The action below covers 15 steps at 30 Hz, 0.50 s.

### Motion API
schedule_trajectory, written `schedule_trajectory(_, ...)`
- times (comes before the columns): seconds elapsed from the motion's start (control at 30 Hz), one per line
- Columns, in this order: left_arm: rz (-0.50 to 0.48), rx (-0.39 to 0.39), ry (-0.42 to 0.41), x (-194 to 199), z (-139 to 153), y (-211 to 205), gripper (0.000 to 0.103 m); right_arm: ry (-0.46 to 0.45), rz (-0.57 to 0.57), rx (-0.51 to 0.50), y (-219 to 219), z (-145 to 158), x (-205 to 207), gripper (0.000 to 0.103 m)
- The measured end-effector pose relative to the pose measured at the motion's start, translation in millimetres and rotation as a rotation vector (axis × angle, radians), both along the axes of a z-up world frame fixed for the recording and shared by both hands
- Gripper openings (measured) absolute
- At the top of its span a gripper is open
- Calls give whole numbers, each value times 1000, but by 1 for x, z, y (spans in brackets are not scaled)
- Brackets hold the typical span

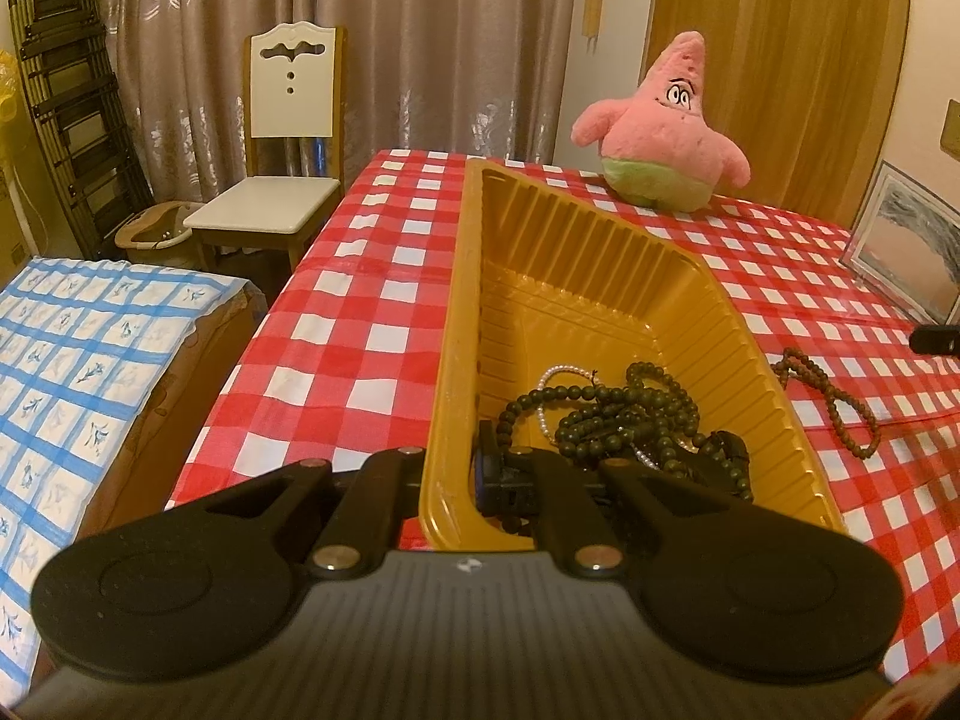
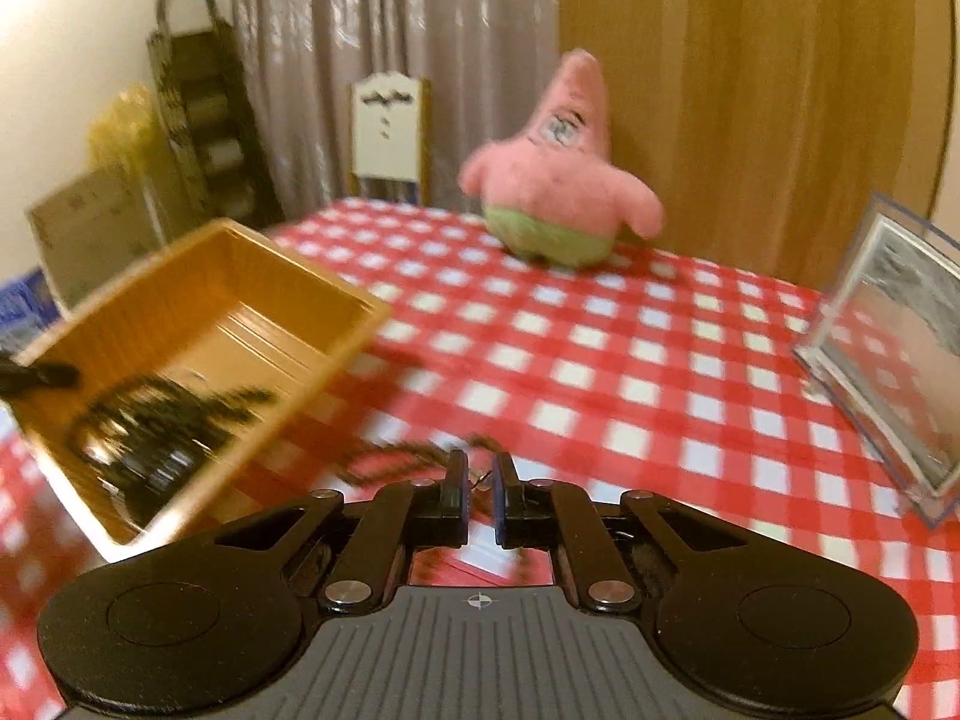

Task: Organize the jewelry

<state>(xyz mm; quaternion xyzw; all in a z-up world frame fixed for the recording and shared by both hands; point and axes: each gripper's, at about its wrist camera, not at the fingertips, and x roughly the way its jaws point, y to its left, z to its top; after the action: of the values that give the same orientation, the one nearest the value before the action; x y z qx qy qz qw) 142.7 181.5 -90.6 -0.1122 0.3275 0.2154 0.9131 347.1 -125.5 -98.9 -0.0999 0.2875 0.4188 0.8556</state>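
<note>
most of the sorting is looking done here: the gold tray is sitting on the checked bench, and a heap of dark green bead strands is lying in its near end with a thin pearl strand peeking out at about ten o'clock of the pile. what is left, as far as these views show, is the brown bead strand, lying outside the tray at roughly three o'clock of it, just beside the tray's right wall on the cloth

now the left tongs: they are sitting pinched right down on the tray's near wall, one finger inside at the foot of the bead heap, the other hidden outside, so they are steadying the tray and not carrying jewelry

the right tongs are nearly shut, only a narrow slit showing between the blue pads, and a thin brownish strand is showing in that slit, with more of the brown strand trailing off toward ten o'clock. the view is smeared with motion, so the bite looks like a grip on the strand but i am judging that, not seeing it crisply. the tray is lying at nine o'clock of these tongs, so the carry across to it is the job remaining

the pink plush star is standing at the far edge, twelve o'clock, well clear of everything
</note>
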Motion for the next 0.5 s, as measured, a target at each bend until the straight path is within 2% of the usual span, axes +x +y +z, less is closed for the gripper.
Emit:
schedule_trajectory(0.23, -4, 3, -1, 0, 1, -1, 4, 71, 91, 121, 33, 21, -24, 8)
schedule_trajectory(0.5, -11, 6, -2, 1, 1, -1, 4, 192, 156, 178, 90, 16, -42, 8)
